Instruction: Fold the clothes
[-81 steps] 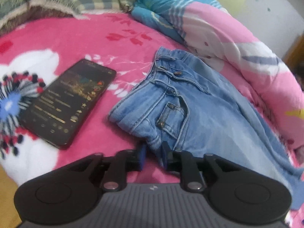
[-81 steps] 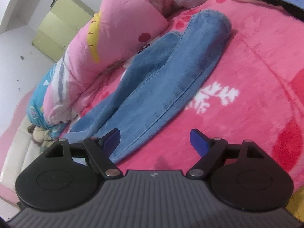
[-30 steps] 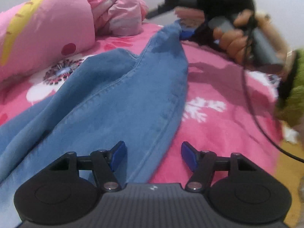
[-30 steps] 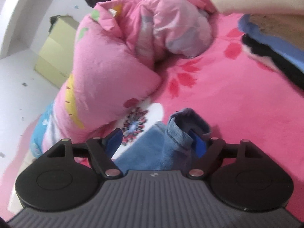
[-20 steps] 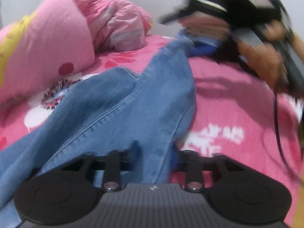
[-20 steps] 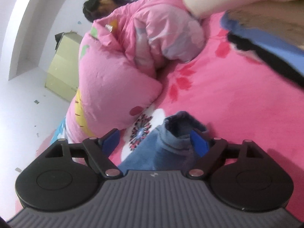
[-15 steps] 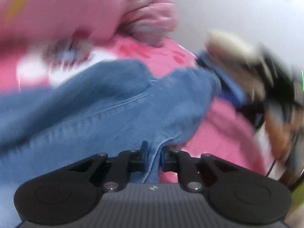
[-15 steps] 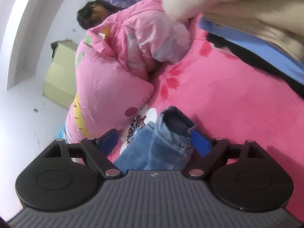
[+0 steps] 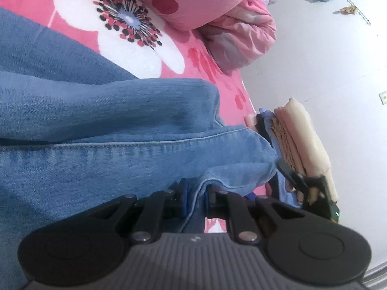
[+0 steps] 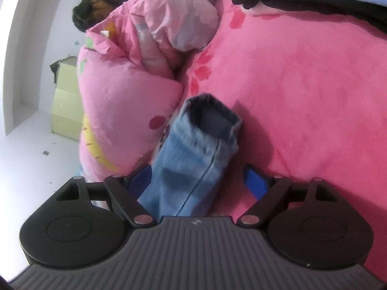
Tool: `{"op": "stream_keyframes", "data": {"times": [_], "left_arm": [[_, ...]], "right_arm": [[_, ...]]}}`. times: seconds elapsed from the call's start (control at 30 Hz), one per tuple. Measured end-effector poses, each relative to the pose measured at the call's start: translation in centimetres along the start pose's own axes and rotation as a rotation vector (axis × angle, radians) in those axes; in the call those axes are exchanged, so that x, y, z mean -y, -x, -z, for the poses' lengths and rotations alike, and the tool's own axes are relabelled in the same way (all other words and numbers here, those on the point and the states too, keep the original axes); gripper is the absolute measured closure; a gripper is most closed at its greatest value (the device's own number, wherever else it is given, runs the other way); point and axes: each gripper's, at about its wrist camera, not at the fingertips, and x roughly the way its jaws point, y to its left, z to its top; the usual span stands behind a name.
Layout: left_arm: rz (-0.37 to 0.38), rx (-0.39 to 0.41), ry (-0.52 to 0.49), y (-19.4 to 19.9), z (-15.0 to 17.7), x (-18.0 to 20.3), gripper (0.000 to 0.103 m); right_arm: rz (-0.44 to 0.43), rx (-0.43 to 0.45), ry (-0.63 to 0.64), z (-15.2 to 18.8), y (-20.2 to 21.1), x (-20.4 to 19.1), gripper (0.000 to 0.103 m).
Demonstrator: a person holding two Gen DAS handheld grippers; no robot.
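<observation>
A bed (image 10: 302, 84) covered in a bright pink fleece blanket printed with white flowers fills both views, and a bulky pink quilt (image 10: 121, 111) is heaped along its far side. Across the blanket lie the blue jeans (image 9: 96, 125), their legs stretched out over the flower print in the left wrist view, with a stitched seam running the length of the denim. A stack of folded clothes (image 9: 302, 140), cream on top with blue beneath, sits at the edge of the bed near the white wall. The left gripper (image 9: 195, 198) has its fingers drawn close together, pinching a fold of the jeans' edge between the blue pads. The right gripper (image 10: 200, 181) has its fingers spread wide to either side of the hem end of one trouser leg, whose open cuff (image 10: 212, 118) stands up off the blanket; the left finger touches the denim, while the right blue pad (image 10: 254, 181) is clear of it.
</observation>
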Motion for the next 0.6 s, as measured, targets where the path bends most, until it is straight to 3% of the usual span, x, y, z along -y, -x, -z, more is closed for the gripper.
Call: {"op": "stream_keyframes", "data": {"times": [0.03,0.07,0.13,0.17,0.2,0.27,0.33,0.47,0.57,0.6], "left_arm": [[0.002,0.001,-0.005,0.1,0.1,0.0,0.09],[0.004,0.003,-0.011,0.1,0.1,0.1,0.09],[0.001,0.002,-0.048,0.4,0.4,0.5,0.086],[-0.01,0.003,-0.091,0.6,0.6,1.1,0.08],[-0.028,0.003,-0.141,0.9,0.9,1.8,0.077],[-0.066,-0.005,-0.274,1.6,2.1,3.5,0.058],[-0.128,-0.008,-0.426,2.1,4.0,5.6,0.05],[-0.347,0.051,-0.779,2.3,9.6,8.9,0.049],[-0.447,0.078,-0.868,1.5,12.0,9.4,0.054],[-0.46,0.078,-0.87,1.2,12.4,9.4,0.063]], "right_arm": [[0.009,0.01,0.003,-0.1,-0.1,0.2,0.048],[0.002,0.016,-0.005,0.0,-0.1,0.4,0.054],[-0.01,0.029,-0.017,0.2,0.1,0.8,0.079],[-0.011,0.043,-0.005,0.4,0.6,0.6,0.083],[-0.007,0.061,0.011,0.6,1.3,0.4,0.085],[0.003,0.108,0.053,0.8,2.8,-0.3,0.09],[0.027,0.163,0.124,0.9,4.7,-1.6,0.097],[0.057,0.194,0.219,0.9,6.8,-3.6,0.099],[0.082,0.198,0.277,1.3,7.7,-4.9,0.099],[0.082,0.199,0.294,1.5,8.0,-5.4,0.099]]}}
